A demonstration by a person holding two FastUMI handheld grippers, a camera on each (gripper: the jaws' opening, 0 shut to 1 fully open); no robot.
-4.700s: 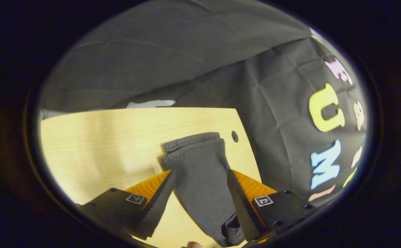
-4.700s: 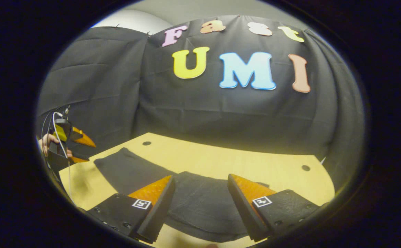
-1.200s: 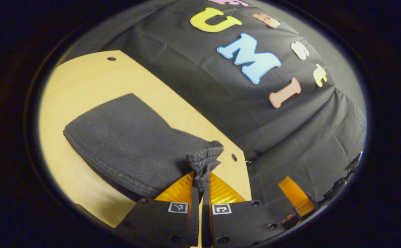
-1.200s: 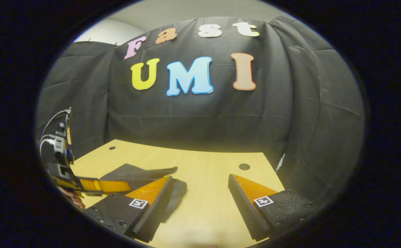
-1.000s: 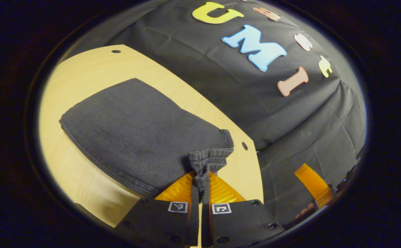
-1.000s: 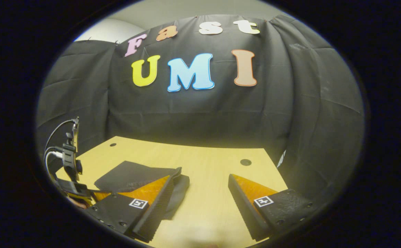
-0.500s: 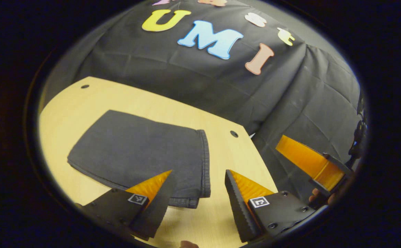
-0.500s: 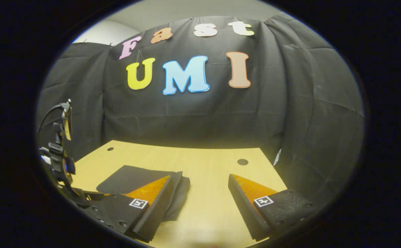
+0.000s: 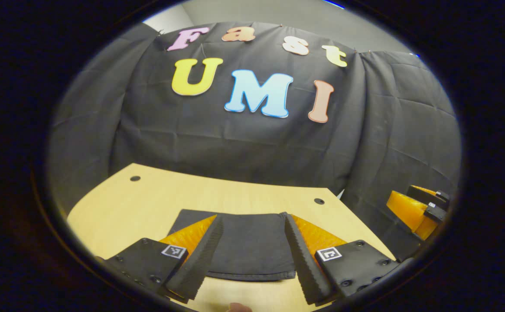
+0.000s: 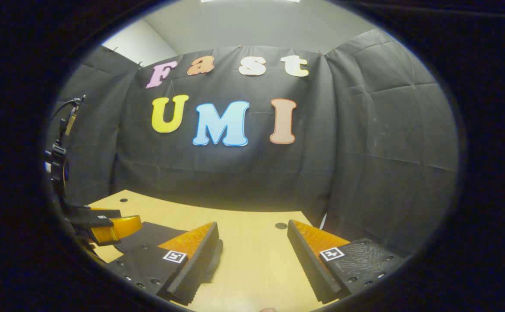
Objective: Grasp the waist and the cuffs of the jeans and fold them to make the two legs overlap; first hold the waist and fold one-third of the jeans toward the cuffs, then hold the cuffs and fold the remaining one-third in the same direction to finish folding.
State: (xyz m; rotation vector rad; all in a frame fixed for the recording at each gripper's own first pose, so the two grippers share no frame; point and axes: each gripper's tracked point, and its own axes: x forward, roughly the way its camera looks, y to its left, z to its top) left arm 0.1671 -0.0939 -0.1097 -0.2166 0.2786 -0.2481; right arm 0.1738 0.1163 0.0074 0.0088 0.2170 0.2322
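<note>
A: Left gripper view first. We see the left gripper (image 9: 252, 247) with its fingers wide apart, nothing held between them. The jeans (image 9: 248, 242) lie folded into a flat dark rectangle on the tabletop (image 9: 118, 208), seen in the gap between the two fingers, the near hem running straight across.

B: Agreed. We note two small round holes in the tabletop, one far left (image 9: 135, 178), one to the right (image 9: 319, 201), both well apart from the jeans. The black cloth wall (image 9: 243, 147) hangs behind the tabletop's far edge. At the right rim the right gripper (image 9: 417, 206) is partly in sight; we cannot tell its finger state from here.

A: Right gripper view now. The right gripper (image 10: 252, 255) has its fingers spread, bare tabletop (image 10: 252, 260) between them.

B: The jeans (image 10: 152, 232) sit left of that gap, partly hidden behind the near left finger (image 10: 191, 264). The left gripper (image 10: 109, 225) hovers over their left end; whether it touches the cloth, we cannot tell. A cable (image 10: 63, 106) loops above it.

A: One hole (image 10: 281, 225) sits between the fingers, farther back.
</note>
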